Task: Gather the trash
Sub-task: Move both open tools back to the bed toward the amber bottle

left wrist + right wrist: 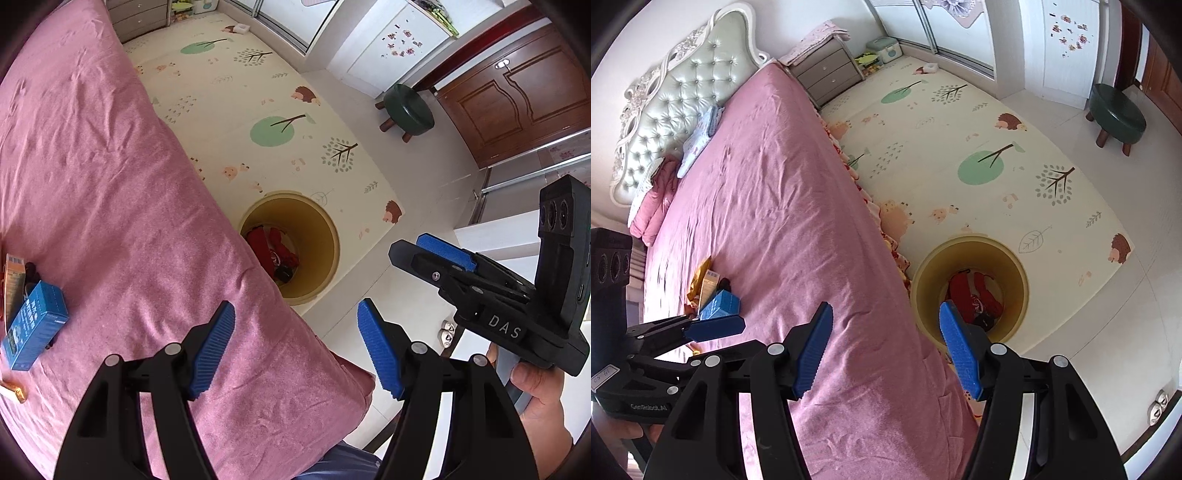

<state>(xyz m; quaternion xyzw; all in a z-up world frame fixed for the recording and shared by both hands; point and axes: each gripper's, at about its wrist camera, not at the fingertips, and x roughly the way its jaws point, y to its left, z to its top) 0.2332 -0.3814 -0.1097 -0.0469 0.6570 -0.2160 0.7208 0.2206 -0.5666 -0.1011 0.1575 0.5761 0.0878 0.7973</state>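
A yellow bin (328, 236) (1015, 266) stands on the floor beside the pink bed (110, 184) (768, 184), with red trash (269, 251) (971, 291) inside. On the bed lie a blue box (33, 328) (718, 304), an orange-white box (14, 277) (710, 282), a small dark item and a yellow wrapper (699, 277). My left gripper (295, 343) is open and empty above the bed's edge. My right gripper (884, 347) is open and empty, above the bed edge near the bin. It also shows in the left wrist view (436, 251).
A patterned play mat (258, 110) (960, 147) covers the floor. A green stool (408, 110) (1117, 114) stands near a wooden door (517, 96). A grey nightstand (827, 74) and tufted headboard (683, 99) are at the far end, with pillows (698, 140).
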